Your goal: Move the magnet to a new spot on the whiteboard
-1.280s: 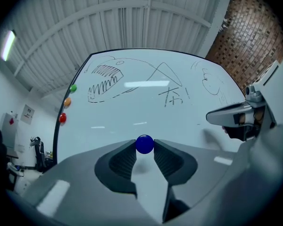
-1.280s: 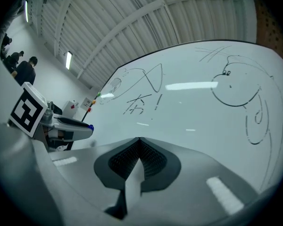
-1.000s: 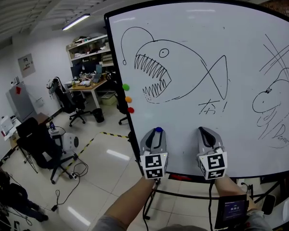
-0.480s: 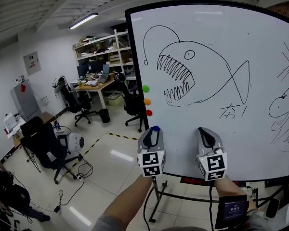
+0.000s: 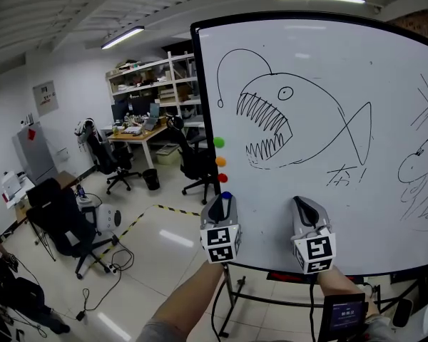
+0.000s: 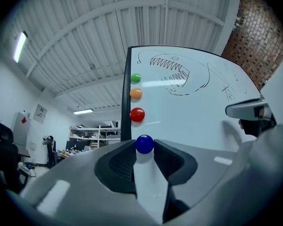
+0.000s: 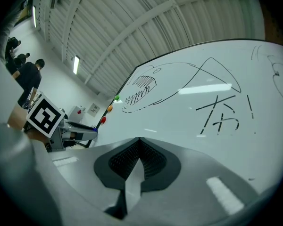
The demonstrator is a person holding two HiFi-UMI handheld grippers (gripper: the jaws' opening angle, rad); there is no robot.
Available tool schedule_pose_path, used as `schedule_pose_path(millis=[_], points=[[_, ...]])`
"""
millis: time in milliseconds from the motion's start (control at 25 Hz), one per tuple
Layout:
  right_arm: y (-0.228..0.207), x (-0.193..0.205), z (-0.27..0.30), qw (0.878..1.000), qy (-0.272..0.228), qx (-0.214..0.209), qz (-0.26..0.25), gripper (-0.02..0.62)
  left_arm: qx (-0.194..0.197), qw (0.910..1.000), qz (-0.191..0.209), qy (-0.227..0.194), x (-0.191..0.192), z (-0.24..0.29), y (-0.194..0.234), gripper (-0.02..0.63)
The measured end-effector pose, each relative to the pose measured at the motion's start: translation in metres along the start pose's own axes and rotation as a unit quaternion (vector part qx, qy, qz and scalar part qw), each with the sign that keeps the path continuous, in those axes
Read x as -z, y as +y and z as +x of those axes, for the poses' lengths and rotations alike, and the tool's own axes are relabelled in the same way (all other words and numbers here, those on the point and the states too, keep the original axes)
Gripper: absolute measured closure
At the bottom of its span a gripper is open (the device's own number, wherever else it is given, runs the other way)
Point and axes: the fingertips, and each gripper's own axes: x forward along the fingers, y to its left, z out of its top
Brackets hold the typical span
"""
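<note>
A small blue magnet sits between the tips of my left gripper, whose jaws are shut on it. In the head view the blue magnet is at the lower left of the whiteboard, just below a column of green, orange and red magnets. I cannot tell whether it touches the board. My right gripper hovers to the right before the board, jaws shut with nothing in them.
The board carries a drawn angler fish and another sketch at the right edge. Its stand's legs reach the floor below. To the left lie office chairs, a desk, shelves and floor cables.
Both grippers have moved left along the board. The blue magnet in the left gripper has gone from right of and below the red magnet to almost directly beneath it.
</note>
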Motion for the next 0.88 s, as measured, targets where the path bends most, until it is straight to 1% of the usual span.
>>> schedule_pose_path(millis=[200,400,880], points=[[-0.001,0.001,0.002,1.0,0.001,0.0,0.001,0.595,0.004,0.9998,-0.014,0.013,0.007,0.007,0.004,0.485],[0.002,0.006,0.003,1.0,0.005,-0.002,0.006,0.595,0.008,0.9997,-0.019,0.011,0.008,0.008,0.003,0.485],[0.003,0.011,-0.002,1.0,0.009,0.001,0.012,0.595,0.015,0.9997,-0.017,0.013,0.008,0.009,0.003,0.488]])
